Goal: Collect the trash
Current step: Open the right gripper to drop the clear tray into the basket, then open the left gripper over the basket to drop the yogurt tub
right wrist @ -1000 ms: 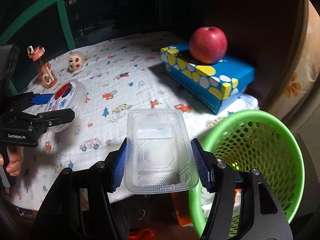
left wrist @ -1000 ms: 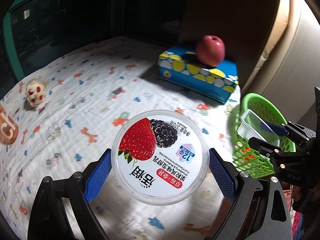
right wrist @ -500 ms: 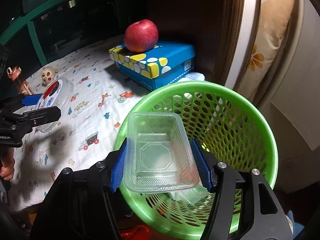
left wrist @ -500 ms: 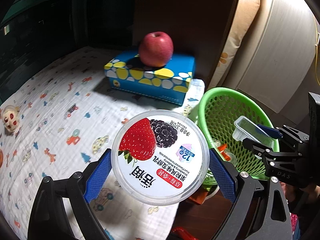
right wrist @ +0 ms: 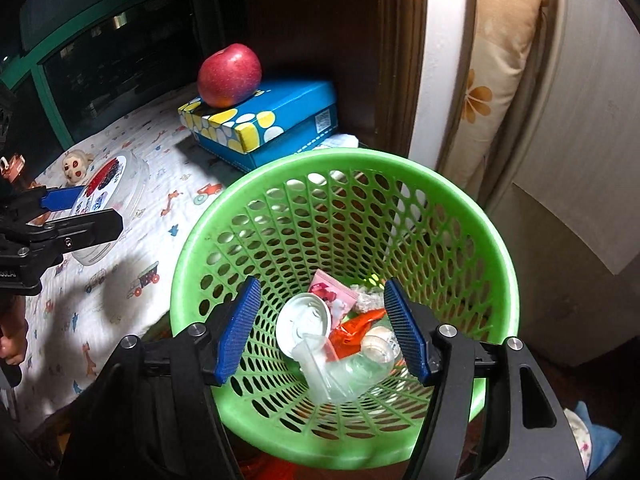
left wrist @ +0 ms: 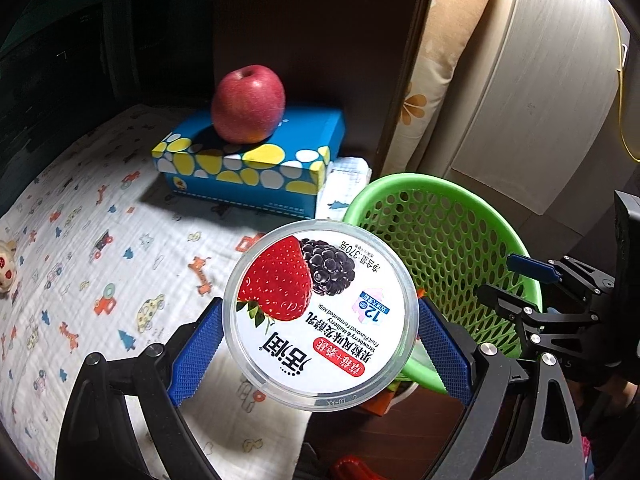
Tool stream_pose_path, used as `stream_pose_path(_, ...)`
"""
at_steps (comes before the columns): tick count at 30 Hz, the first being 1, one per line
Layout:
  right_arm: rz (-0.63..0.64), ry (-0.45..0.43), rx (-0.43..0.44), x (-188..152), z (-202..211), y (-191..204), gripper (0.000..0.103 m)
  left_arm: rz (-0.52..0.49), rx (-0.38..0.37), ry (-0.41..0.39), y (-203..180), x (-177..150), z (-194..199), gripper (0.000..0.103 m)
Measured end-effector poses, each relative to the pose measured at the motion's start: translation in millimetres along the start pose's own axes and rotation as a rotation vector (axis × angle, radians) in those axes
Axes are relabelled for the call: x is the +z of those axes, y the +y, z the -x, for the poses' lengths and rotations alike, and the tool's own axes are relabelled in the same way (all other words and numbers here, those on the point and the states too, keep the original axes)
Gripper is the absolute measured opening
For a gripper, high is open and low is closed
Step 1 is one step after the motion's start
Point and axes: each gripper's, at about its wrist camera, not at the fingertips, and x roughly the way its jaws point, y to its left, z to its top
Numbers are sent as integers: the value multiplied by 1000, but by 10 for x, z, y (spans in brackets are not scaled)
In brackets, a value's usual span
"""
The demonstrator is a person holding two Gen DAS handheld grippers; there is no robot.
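My left gripper (left wrist: 320, 344) is shut on a round yogurt tub (left wrist: 320, 312) with a strawberry and mulberry lid, held over the bed edge beside the green mesh basket (left wrist: 440, 192). My right gripper (right wrist: 324, 328) hangs over the basket (right wrist: 360, 160), its jaws opening and nothing between the blue pads. The clear plastic tray (right wrist: 336, 376) lies at the basket's bottom among a round lid (right wrist: 304, 320), a red wrapper (right wrist: 356, 326) and a pink packet (right wrist: 332, 292). The right wrist view shows the left gripper (right wrist: 76, 212) and tub (right wrist: 116, 184) at the left.
A red apple (left wrist: 248, 104) sits on a blue spotted tissue box (left wrist: 256, 160) at the back of the cartoon-print sheet (left wrist: 100, 240). A small toy (right wrist: 76, 160) lies far left. A flowered cushion (right wrist: 488, 92) and a pale panel (left wrist: 540, 100) stand behind the basket.
Both grippers moved from over the bed toward the basket. The right gripper opened and the clear tray dropped into the basket. The left gripper still holds the tub.
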Motion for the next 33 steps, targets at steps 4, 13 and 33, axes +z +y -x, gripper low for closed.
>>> stream_pose_path(4,-16,-9,-11,-42,76,-101,73,-4,-8,7,-86,42,-68,90)
stream_pose_path(13,-56,-17,-27,-162,234,-283,80,-17,-38,34,-305,105,-259,90)
stream_pose_path(33,-120,-11,-11,-380,320,-391,89,12,-156,78,-545,70,-433,94)
